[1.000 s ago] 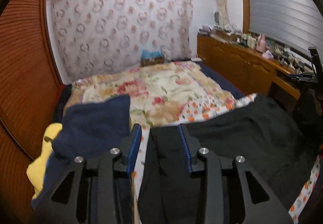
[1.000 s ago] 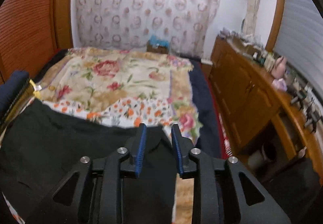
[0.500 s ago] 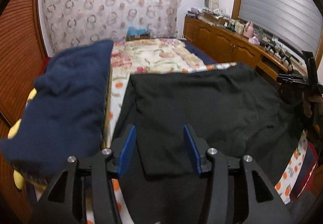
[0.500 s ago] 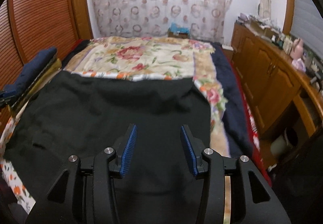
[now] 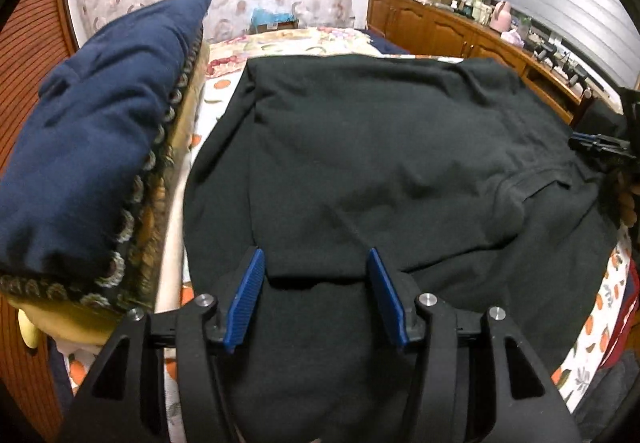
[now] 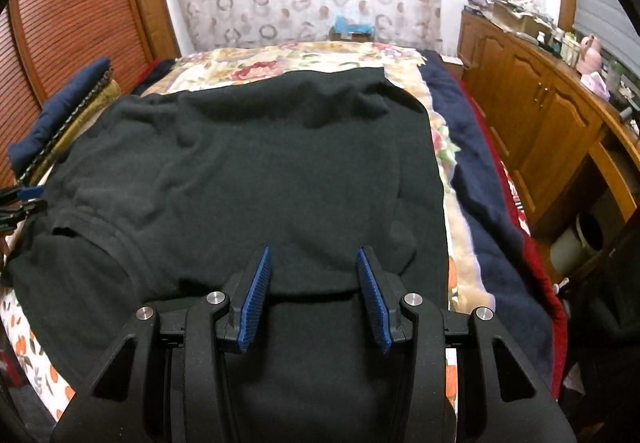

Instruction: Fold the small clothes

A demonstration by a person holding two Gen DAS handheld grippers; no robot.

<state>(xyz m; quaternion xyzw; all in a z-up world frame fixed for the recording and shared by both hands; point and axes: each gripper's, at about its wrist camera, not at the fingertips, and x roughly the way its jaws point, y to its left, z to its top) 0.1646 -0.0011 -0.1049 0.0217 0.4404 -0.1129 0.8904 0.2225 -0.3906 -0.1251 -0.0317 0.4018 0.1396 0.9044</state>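
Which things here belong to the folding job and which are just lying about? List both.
Job:
black garment, spread on the bed
left gripper, open
right gripper, open

Lying about:
navy folded cloth
floral bedspread
wooden cabinet
pink jug

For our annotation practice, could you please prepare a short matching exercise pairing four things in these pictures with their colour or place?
Things:
1. black garment
2. navy folded item
3. left gripper
4. wooden cabinet

Descriptions:
A. open, above the garment's near edge
B. spread flat on the bed
C. along the bed's right side
D. stacked left of the garment

Pairs: 1-B, 2-D, 3-A, 4-C
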